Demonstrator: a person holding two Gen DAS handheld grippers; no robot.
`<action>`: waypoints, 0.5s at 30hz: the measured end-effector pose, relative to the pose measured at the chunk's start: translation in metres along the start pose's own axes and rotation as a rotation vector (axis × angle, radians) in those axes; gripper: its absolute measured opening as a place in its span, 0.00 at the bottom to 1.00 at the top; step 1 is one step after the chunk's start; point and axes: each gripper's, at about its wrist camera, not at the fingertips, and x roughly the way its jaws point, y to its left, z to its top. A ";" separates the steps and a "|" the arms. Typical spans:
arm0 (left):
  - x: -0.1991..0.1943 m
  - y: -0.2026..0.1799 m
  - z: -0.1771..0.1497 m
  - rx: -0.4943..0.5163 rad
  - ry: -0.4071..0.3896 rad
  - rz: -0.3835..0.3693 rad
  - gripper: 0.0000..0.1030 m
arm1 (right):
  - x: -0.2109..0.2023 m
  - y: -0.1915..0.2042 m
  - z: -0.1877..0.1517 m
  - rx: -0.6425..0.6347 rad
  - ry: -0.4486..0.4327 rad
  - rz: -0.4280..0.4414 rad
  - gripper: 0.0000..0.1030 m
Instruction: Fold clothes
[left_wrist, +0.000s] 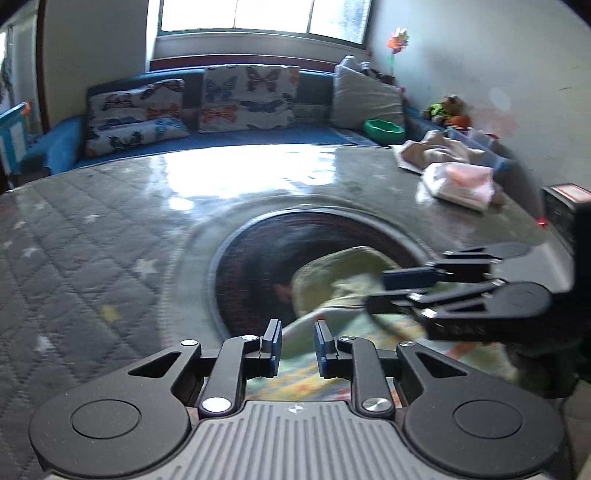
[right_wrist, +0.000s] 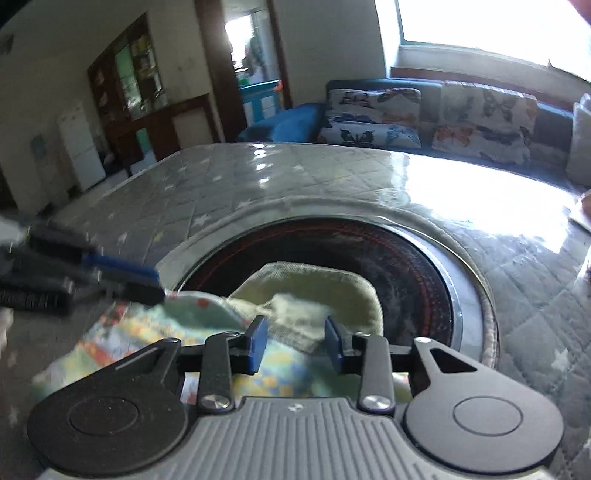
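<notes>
A small garment, pale yellow-green with a colourful print on its near part, lies on the table, half over a dark round inset. My left gripper hovers at the garment's near edge with a narrow gap between its blue pads and nothing pinched. My right gripper stands open over a folded flap of the cloth; the pads are apart from it. In the left wrist view the right gripper reaches in from the right. In the right wrist view the left gripper comes in from the left, blurred.
The table has a grey quilted star cover under a glossy sheet. Folded pink clothes lie at its far right and a black box stands at the right edge. A blue sofa with butterfly cushions stands behind.
</notes>
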 end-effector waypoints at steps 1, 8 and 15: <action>0.003 -0.004 0.001 0.001 0.003 -0.014 0.21 | -0.002 -0.002 0.001 0.007 -0.003 -0.002 0.33; 0.034 -0.015 0.009 -0.023 0.045 -0.054 0.21 | -0.024 0.006 -0.008 -0.074 0.020 -0.021 0.33; 0.041 -0.015 0.009 -0.024 0.064 -0.051 0.21 | -0.038 0.025 -0.021 -0.142 0.033 0.044 0.33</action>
